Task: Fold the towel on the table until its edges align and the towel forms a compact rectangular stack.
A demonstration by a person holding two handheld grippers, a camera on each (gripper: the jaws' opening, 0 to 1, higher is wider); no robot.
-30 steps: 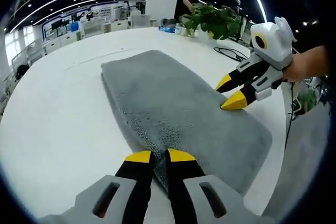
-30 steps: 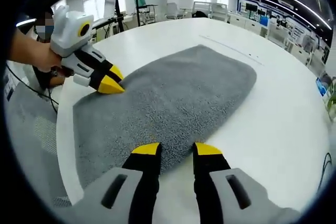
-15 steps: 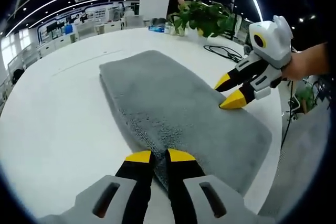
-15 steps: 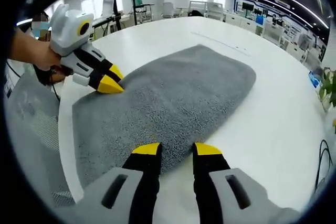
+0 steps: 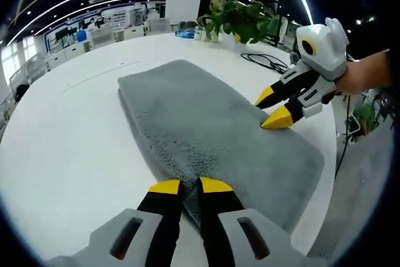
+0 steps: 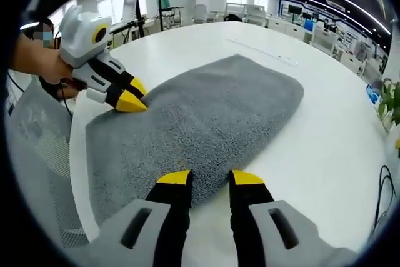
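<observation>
The grey towel [image 5: 212, 129] looked soft and limp; both claws, left [image 5: 184, 186] narrowly parted and right [image 6: 211, 177] open, flanked its long edges, best pinched at corners.

A grey towel [image 6: 197, 126] lies folded into a long rounded-corner strip on the white table [image 6: 337, 148]. The right gripper [image 6: 209, 179] rises from the bottom, its yellow-tipped jaws parted with a clear gap, their tips at the towel's near long edge. From the left, the left gripper [image 6: 132, 97], held by a person's hand [image 6: 44, 60], has its yellow tips close together, touching the towel's far long edge. A green plant [image 6: 390, 101] shows at the right edge, and desks in the background.
</observation>
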